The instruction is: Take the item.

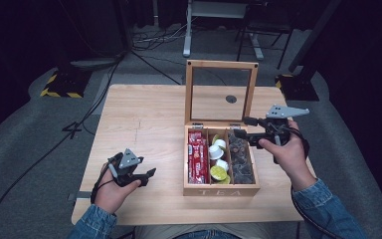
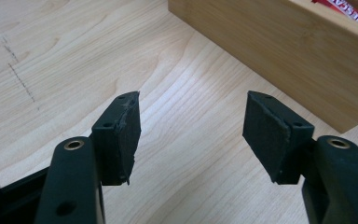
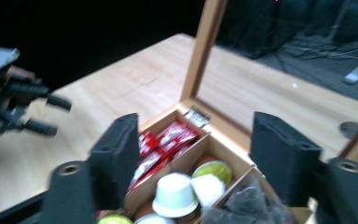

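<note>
1. Wooden tea box: stands on the desk right of centre, its glass-paned lid raised upright at the far side. The front wall carries the lettering "TEA".
2. Box compartments, left to right in the high view: red sachets; white and green-lidded capsules; dark wrapped tea bags.
3. Right gripper: held above the far right corner of the box, over the tea-bag compartment. Its fingers stand moderately apart with nothing between them; the right gripper view looks down between them onto the capsules and sachets.
4. Left gripper: held low over bare desk, left of the box and apart from it. Its fingers stand moderately apart and empty; the left gripper view shows the box's side wall ahead.
</note>
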{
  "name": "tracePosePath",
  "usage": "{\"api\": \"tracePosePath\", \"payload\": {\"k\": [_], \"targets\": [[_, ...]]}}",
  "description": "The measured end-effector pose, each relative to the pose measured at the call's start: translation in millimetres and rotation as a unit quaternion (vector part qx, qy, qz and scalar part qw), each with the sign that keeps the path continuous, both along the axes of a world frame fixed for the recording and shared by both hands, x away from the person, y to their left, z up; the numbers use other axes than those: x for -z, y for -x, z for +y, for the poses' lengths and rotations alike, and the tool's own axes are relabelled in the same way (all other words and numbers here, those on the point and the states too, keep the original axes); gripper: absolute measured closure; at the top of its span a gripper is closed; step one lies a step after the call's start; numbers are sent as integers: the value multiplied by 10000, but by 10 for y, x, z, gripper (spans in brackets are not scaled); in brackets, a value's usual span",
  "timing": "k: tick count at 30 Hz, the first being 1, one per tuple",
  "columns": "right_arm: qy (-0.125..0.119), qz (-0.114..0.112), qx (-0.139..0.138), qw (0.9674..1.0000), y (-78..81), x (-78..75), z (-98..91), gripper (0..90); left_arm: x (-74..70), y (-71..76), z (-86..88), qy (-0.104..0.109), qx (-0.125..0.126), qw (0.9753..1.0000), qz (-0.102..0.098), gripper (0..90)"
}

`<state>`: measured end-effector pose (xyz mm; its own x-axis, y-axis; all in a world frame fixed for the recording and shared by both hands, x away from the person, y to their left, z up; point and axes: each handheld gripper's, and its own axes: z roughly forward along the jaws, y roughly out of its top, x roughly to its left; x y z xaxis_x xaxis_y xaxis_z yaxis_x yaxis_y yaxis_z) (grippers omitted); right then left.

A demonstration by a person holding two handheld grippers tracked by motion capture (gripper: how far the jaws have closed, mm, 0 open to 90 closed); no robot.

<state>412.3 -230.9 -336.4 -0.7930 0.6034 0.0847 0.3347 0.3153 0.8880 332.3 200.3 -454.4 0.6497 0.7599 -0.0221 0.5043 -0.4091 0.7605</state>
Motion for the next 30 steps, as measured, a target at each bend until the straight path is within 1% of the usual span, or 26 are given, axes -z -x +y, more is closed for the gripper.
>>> {"api": "tracePosePath", "payload": {"k": [1,2,3,6,7,8,9,10,11,13,14,15,17,18,20,21,22,23,24,25,27,28,29,30], "targets": [[78,12,-40,10000,6,22,23,375,8,1,6,-28,7,10000,5,366],[137,46,-84,9999,18,66,68,407,28,8,23,-62,-23,10000,30,366],[137,46,-84,9999,18,66,68,407,28,8,23,-62,-23,10000,30,366],[215,124,-246,9994,41,134,160,431,67,24,59,-78,-88,9999,86,366],[231,159,-269,9992,52,156,192,444,75,31,69,-107,-114,9998,95,366],[281,267,-300,9988,71,194,256,466,86,37,76,-117,-130,9998,92,365],[281,267,-300,9988,71,194,256,466,94,43,84,-153,-144,9997,99,365],[333,257,-369,9984,86,226,322,483,113,55,96,-193,-160,9996,105,365],[333,257,-369,9984,86,226,322,483,113,55,96,-193,-160,9996,105,365],[434,208,-436,9979,100,257,402,506,135,68,112,-217,-181,9995,135,365],[447,238,-533,9973,104,282,469,499,154,78,125,-205,-219,9994,185,365],[447,238,-533,9973,104,282,469,499,154,78,125,-205,-219,9994,185,365],[527,181,-599,9966,108,308,547,506,182,80,153,-218,-258,9992,210,365],[602,323,-587,9959,110,322,586,509,194,76,168,-234,-262,9992,214,365],[765,468,-549,9945,106,359,663,491,222,73,187,-229,-302,9990,239,365],[863,534,-546,9933,104,382,703,501,240,70,195,-228,-309,9990,247,366],[967,620,-570,9917,100,428,783,511,256,64,212,-256,-298,9989,255,366],[1023,658,-572,9909,101,449,821,512,256,64,212,-256,-298,9989,255,366],[1023,658,-572,9909,101,449,821,512,270,63,214,-223,-316,9989,271,366],[1059,700,-566,9903,104,470,859,511,279,56,223,-264,-305,9989,251,366],[1076,792,-569,9894,112,512,929,510,308,44,243,-258,-303,9989,251,367],[1156,859,-567,9879,115,569,996,506,323,41,249,-267,-299,9988,269,367],[1156,859,-567,9879,115,569,996,506,334,36,255,-279,-275,9988,284,367],[1219,902,-548,9869,117,614,1041,503,349,32,261,-296,-252,9988,310,367]]}}
